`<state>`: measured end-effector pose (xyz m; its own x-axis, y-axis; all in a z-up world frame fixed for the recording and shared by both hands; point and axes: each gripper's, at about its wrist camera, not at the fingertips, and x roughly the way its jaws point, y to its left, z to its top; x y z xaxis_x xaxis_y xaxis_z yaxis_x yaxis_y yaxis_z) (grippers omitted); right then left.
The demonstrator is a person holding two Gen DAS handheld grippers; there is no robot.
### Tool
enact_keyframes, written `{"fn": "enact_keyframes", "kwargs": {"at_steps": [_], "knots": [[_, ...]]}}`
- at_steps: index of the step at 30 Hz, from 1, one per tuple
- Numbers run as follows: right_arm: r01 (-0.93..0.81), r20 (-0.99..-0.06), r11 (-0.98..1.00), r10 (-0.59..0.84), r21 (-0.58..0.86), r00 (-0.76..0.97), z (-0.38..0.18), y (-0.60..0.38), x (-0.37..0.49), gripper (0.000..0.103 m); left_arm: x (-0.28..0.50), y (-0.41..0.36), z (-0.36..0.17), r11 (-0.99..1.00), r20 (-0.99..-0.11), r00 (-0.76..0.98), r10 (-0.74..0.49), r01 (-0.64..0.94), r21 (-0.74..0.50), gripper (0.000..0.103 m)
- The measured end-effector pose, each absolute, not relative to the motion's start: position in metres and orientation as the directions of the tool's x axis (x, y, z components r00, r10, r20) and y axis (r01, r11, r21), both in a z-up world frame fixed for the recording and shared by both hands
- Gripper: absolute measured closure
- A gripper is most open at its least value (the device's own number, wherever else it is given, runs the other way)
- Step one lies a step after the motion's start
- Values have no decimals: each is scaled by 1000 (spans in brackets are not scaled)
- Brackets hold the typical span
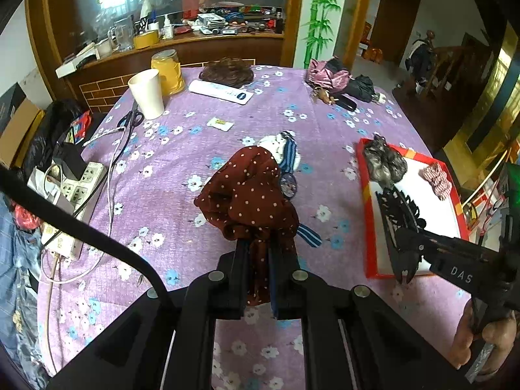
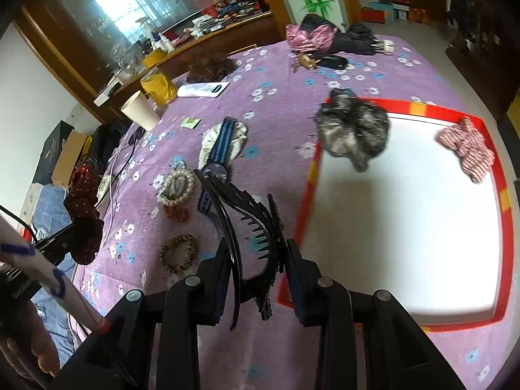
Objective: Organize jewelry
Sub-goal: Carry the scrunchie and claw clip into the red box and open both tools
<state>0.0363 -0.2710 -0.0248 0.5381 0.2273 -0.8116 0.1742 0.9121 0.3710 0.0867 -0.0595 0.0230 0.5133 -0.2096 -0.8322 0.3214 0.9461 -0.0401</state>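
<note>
While a scrunchie [image 1: 250, 191] is gripped in the left jaws and a clip [image 2: 250, 227] in the right, both must be carried over the tray [image 2: 505, 175] and released.

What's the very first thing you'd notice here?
The dark red polka-dot scrunchie, pinched in the left tool above the purple flowered tablecloth. Next, the big black hair claw clamped in the right tool, beside the red-rimmed white tray holding a grey scrunchie and a pink striped one.

Soft window daylight, fisheye-bent edges — dark corners, slight blur
</note>
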Motion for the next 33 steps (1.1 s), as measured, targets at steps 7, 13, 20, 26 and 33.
{"fn": "enact_keyframes", "kwargs": {"at_steps": [7,13,20,26,33], "knots": [[226,-806,897,200,379,557,-24,-305,10,69,73,-90,27,933,-835,510,-205,359,-10,93],[291,-809,881,157,374,566,-25,-343,-10,69,67,-129,21,907,-845,488,-221,421,6,93],[370,-821,861,90,348,563,-28,-389,-30,69,69,-180,5,872,-869,428,-250,489,-10,93],[412,-834,853,47,320,549,-36,-416,-37,69,75,-226,-10,842,-884,377,-279,539,-36,93],[443,-859,855,7,271,511,-54,-435,-39,69,86,-265,-47,827,-918,304,-256,560,-45,93]]}}
